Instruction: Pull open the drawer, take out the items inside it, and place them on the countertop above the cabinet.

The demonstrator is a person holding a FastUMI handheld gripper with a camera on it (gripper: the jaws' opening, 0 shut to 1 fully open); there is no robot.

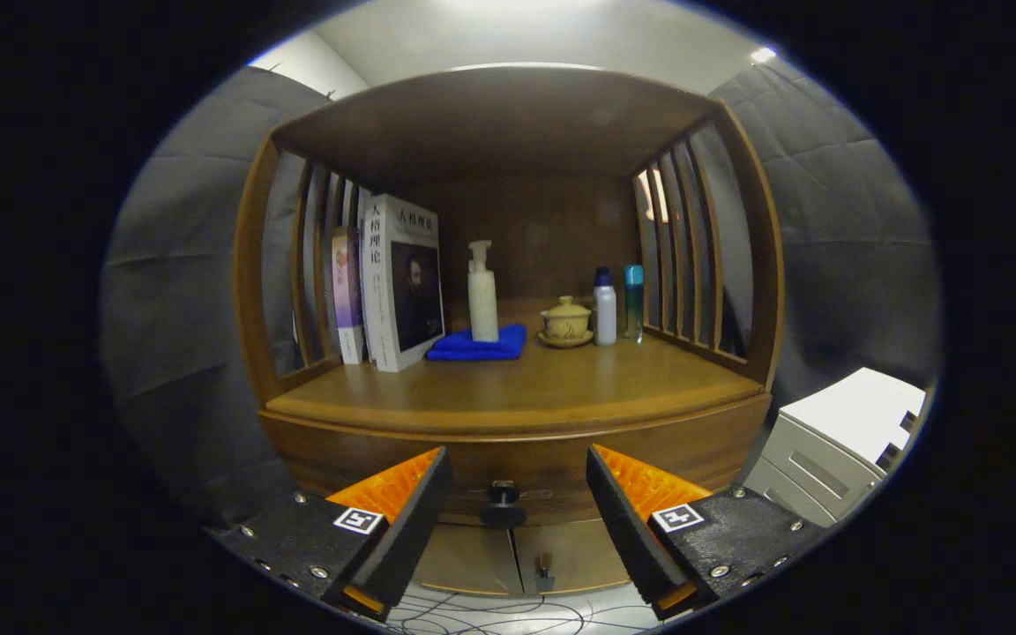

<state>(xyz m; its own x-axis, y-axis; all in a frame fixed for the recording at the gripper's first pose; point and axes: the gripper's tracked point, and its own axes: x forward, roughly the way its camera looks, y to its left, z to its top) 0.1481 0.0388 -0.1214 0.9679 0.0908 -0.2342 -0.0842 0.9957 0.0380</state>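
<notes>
The brown wooden cabinet [508, 423] with slatted sides fills the middle of the frame, its closed drawer [526, 472] running across the lower centre under the countertop [517, 379]. To the lower right stands a white plastic drawer unit [834, 441]. On the countertop, left of centre, lean a tall white book with a portrait cover [400, 282] and a thinner purple-spined book [347, 295]. Beside them lies a folded blue cloth [478, 346], and a white pump bottle [482, 295] stands on it. Right of that sit a yellowish ceramic lidded cup on a saucer [566, 322], a white bottle with a blue cap [604, 307] and a slim teal bottle [633, 302]. My gripper [517, 498] is spread wide, fingers released and holding nothing, at the bottom of the frame. The small dark drawer knob [503, 503] sits between my fingers, untouched by either. Below it are two cabinet doors [517, 556].
</notes>
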